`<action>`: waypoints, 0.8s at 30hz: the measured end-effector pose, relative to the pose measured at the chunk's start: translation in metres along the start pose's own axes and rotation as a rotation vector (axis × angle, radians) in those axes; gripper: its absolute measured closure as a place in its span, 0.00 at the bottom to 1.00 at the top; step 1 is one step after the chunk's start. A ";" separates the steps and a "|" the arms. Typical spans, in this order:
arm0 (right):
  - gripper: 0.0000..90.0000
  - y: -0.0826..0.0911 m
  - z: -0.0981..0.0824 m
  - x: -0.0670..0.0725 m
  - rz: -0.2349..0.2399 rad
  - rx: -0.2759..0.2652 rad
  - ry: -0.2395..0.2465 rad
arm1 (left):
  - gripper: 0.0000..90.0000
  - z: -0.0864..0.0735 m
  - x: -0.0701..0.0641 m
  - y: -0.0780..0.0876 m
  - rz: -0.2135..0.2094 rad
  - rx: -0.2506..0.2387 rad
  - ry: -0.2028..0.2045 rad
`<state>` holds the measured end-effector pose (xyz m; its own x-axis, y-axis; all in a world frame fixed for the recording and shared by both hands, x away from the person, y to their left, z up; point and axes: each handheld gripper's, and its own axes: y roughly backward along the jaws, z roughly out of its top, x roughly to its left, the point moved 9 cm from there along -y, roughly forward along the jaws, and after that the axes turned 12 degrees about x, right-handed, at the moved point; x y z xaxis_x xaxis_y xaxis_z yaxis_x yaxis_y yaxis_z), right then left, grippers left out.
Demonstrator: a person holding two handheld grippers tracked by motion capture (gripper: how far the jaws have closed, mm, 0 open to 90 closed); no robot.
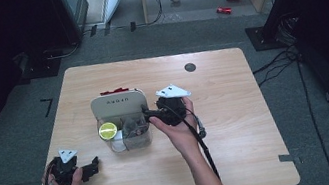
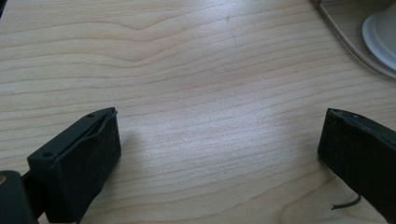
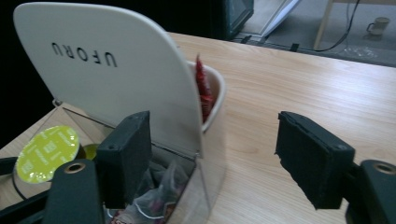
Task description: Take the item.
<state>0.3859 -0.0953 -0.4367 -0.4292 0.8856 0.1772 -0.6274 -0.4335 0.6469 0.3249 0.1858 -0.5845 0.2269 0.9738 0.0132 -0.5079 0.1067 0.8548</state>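
High view: taking the organizer box (image 1: 122, 122) near the middle of the table (image 1: 239, 125) as the landmark, the left gripper (image 1: 94, 163) rests on the wood well to the box's front-left, held low near the table's near edge. In the left gripper view its jaws stand wide apart over bare tabletop, nothing between them, with a corner of the box's clear tray and a white capsule (image 2: 380, 35) showing off at the upper right.

At the box itself, the white lid (image 3: 112, 70), printed UFORU, stands raised at the back. A green capsule (image 1: 107, 131) sits in the left front compartment, clear sachets (image 3: 156, 191) fill the compartment beside it, and red packets (image 3: 203, 91) stick up from the cup behind the lid.

The right gripper (image 1: 150, 112) is at the box's right side, touching or just short of its wall. In the right gripper view its jaws are spread wide, one over the sachet compartment and the other outside the box above the table, holding nothing.

As a judgement, the work looks early or between picks: the lid is already up and the right gripper is placed to reach in, but no item has been gripped, so taking something out and closing the lid would be left.
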 end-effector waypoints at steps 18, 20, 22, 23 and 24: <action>0.40 -0.014 0.013 0.030 0.080 -0.013 0.029 | 0.00 0.000 0.000 0.000 0.000 0.000 0.000; 0.40 -0.014 0.013 0.030 0.073 -0.012 0.033 | 0.00 0.000 0.000 0.000 0.000 0.000 0.000; 0.40 -0.014 0.012 0.031 0.070 -0.014 0.030 | 0.00 0.000 0.000 0.000 0.000 0.000 0.001; 0.40 -0.013 0.012 0.031 0.071 -0.014 0.029 | 0.00 0.000 0.000 0.000 0.000 0.000 0.001; 0.40 -0.013 0.012 0.031 0.071 -0.014 0.029 | 0.00 0.000 0.000 0.000 0.000 0.000 0.001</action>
<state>0.3885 -0.0597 -0.4311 -0.4913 0.8474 0.2011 -0.6034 -0.4977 0.6230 0.3251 0.1856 -0.5845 0.2266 0.9739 0.0127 -0.5079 0.1070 0.8547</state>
